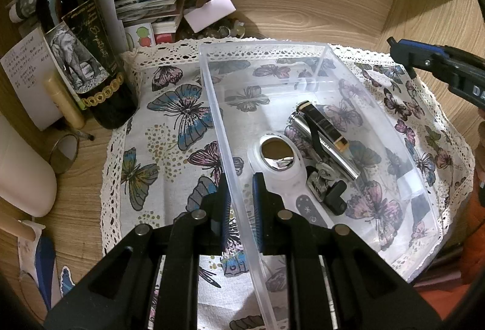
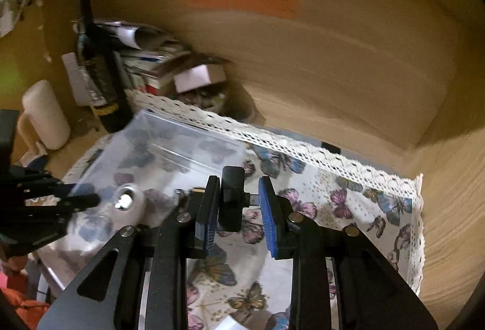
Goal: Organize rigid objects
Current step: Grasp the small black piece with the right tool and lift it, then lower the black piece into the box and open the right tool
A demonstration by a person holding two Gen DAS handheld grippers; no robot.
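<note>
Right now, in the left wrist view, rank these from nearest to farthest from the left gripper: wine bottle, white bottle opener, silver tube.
1. White bottle opener: inside the clear bin, just ahead of the left gripper, which clamps the bin's wall.
2. Silver tube: in the bin, further right.
3. Wine bottle: outside the bin, far left.

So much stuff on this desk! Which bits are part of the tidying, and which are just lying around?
Part of the job:
- clear plastic bin, its wall pinched by the left gripper
- small black gadget held in the right gripper
- silver tube and white opener in the bin

Just lying about:
- wine bottle
- paper pile
- butterfly cloth
- cream container
</note>
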